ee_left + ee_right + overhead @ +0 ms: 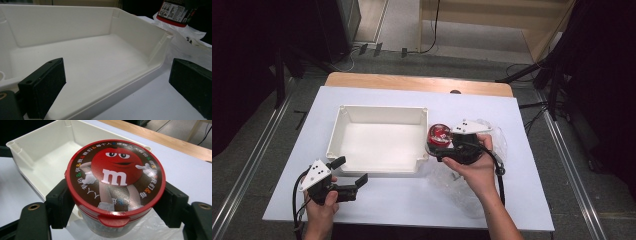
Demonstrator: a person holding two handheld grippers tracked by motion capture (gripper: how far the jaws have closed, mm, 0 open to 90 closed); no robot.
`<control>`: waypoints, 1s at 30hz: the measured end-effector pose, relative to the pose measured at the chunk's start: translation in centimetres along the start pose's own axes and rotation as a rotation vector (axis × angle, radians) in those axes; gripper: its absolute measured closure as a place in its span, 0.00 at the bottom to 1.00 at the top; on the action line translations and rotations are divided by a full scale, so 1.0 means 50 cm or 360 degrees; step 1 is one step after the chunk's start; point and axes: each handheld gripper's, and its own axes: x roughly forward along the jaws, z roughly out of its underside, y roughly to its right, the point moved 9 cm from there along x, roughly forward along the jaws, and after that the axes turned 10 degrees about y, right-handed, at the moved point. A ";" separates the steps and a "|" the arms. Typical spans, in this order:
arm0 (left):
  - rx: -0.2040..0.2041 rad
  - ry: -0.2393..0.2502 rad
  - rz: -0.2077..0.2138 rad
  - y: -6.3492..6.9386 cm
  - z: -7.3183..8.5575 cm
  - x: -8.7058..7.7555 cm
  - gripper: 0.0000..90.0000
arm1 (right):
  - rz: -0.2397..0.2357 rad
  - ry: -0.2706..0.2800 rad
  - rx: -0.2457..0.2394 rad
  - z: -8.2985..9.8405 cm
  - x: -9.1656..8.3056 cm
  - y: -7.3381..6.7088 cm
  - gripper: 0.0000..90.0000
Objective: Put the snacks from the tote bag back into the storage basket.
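The right gripper (443, 145) grasps a round candy tub (115, 187) by its sides. In the right gripper view one black jaw presses on the left side of the tub and the other on the right side, just under the red rim of the lid. The lid (116, 175) is closed and shows a red candy figure with a white letter "m" on a brown ground, with small writing around the edge. The tub stands upright between the jaws.

In the high view the tub (439, 136) is at the right outer corner of a white plastic box (341, 131), very near to its right wall and not inside it. The box is open on top and its floor is bare. It stands in the middle of the worktop (382, 200), which has a white cover. Beside and under the right hand (474, 170) lies a clear plastic bag (497, 140), crumpled, to the right of the box.

The left gripper (348, 176) is released: its two jaws stand well apart with nothing between them. The left hand (321, 202) holds it low at the near left corner of the box, and the jaws point toward the box. In the left gripper view the near wall of the box (120, 82) is just in front of the jaws, and the tub (175, 11) shows far off at the upper right, above the plastic bag (185, 37).
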 end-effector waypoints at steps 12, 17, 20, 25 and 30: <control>-0.0008 0.0003 -0.0005 -0.003 -0.003 -0.002 0.01 | -0.0021 -0.0007 -0.0026 -0.007 0.010 -0.011 0.28; -0.0021 0.0010 0.0007 -0.001 -0.006 -0.003 0.01 | -0.0044 -0.0003 -0.0031 -0.014 0.014 -0.020 0.28; -0.0019 0.0011 0.0008 0.000 -0.006 -0.003 0.01 | -0.0053 0.0002 -0.0038 -0.016 0.018 -0.023 0.28; -0.0014 0.0008 0.0008 0.001 -0.005 -0.002 0.01 | -0.0060 -0.0005 -0.0038 -0.014 0.023 -0.025 0.28; -0.0003 0.0017 0.0014 0.003 -0.007 -0.002 0.01 | -0.0066 -0.0007 -0.0040 -0.013 0.029 -0.026 0.28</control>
